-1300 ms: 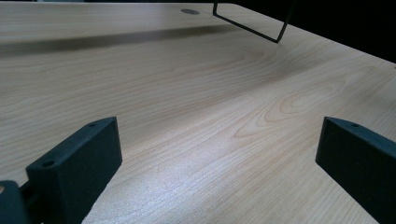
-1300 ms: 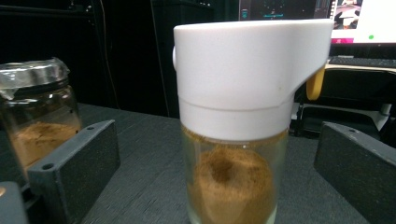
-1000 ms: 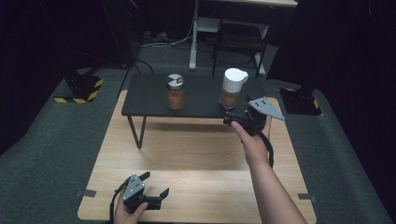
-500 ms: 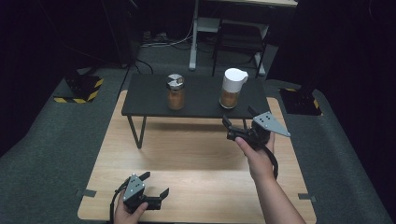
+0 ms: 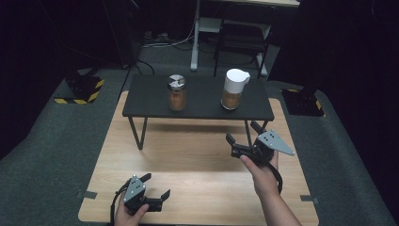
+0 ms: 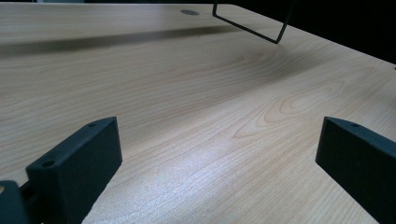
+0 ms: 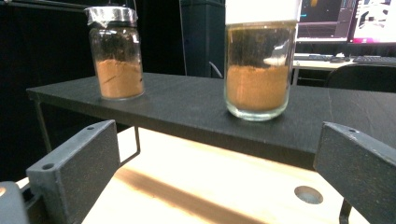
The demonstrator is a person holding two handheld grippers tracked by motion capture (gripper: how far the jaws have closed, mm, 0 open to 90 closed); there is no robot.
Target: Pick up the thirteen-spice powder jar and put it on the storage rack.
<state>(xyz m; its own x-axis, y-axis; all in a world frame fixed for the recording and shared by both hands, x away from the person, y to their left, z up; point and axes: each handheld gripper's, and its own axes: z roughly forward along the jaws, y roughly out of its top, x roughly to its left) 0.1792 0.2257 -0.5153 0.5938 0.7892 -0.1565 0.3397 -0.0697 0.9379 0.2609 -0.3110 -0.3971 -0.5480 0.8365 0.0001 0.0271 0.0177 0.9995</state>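
Hovering in front of the black shelf [image 5: 197,99], the right gripper [image 5: 244,139] has its jaws spread wide and holds nothing. On the shelf stand two jars of brown powder. The jar with the white lid [image 5: 233,89] stands toward the shelf's right end, and the jar with the metal lid [image 5: 177,92] stands near the shelf's middle, well apart from the first. In the right gripper view the white-lidded jar [image 7: 260,60] sits close to the shelf's front edge, between the two jaws as seen, while the metal-lidded jar [image 7: 116,53] stands farther back on the shelf [image 7: 187,109]. Neither jar touches the gripper. Well forward of the shelf and to its left, the left gripper [image 5: 155,187] rests low on the wooden surface [image 5: 197,165] near its front edge, jaws also wide apart and holding nothing.
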